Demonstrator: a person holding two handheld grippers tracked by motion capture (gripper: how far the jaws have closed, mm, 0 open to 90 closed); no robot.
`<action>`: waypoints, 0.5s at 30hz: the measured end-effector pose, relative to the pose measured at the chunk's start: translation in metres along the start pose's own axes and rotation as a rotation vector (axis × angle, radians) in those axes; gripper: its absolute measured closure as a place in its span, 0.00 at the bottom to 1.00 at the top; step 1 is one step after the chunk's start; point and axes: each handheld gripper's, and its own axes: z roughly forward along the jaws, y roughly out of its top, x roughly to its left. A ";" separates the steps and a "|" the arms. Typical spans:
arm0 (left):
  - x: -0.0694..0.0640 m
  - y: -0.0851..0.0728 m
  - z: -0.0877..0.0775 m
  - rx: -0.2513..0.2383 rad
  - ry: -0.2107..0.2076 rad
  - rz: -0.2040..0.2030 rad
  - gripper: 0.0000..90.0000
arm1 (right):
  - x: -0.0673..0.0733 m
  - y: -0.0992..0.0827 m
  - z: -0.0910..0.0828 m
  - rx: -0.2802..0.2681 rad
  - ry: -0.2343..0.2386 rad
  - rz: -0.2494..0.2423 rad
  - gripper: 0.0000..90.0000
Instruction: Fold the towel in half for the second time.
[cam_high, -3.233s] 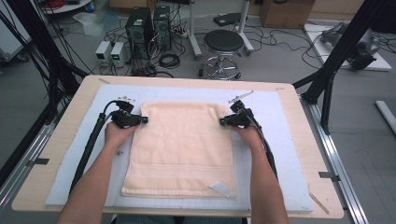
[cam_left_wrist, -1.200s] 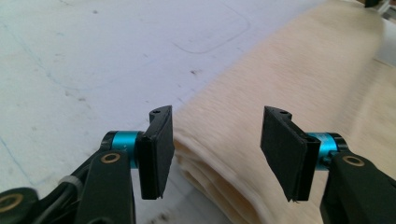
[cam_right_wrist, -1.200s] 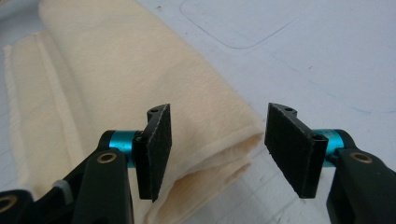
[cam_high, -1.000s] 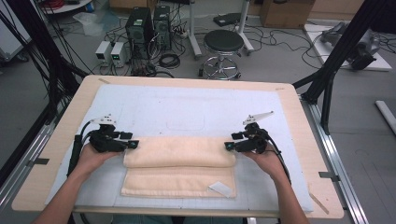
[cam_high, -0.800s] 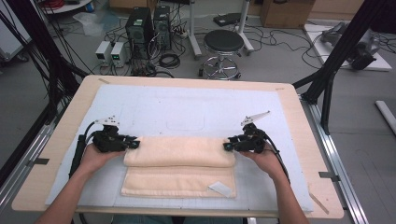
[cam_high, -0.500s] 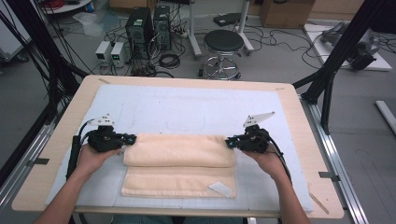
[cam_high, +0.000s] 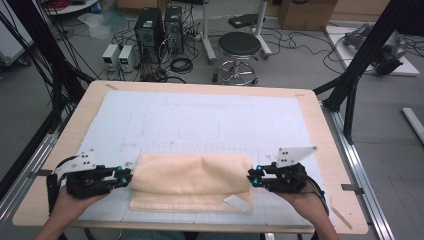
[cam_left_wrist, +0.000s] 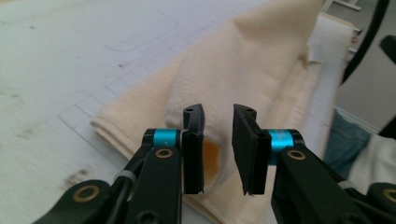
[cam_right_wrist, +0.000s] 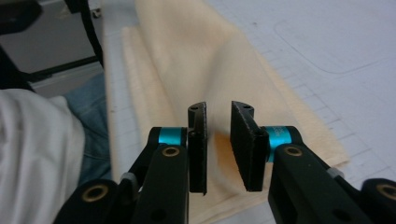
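— Two ends of the folded towel (cam_high: 192, 181) are gripped: cloth is pinched by the left gripper (cam_high: 125, 176) and the right gripper (cam_high: 254, 178).
— Where is it placed?
— Near the table's (cam_high: 320, 130) front edge, its upper fold lifted.

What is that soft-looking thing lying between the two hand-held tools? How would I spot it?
Find the wooden table with the pale blue-white mat on top. At the mat's near edge, between the left gripper and right gripper, lies a cream towel, folded with its upper layer bulging. It is the one soft, cream-coloured thing on the mat.
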 end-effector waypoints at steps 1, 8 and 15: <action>-0.002 -0.001 -0.003 0.007 -0.002 0.002 0.75 | 0.003 -0.001 -0.003 -0.013 -0.007 -0.005 0.80; 0.007 0.002 0.006 0.021 0.027 0.006 0.64 | -0.011 -0.004 0.005 0.011 -0.056 0.027 0.66; 0.034 0.010 0.036 0.045 0.048 -0.047 0.48 | -0.044 -0.008 0.039 0.098 -0.089 0.088 0.57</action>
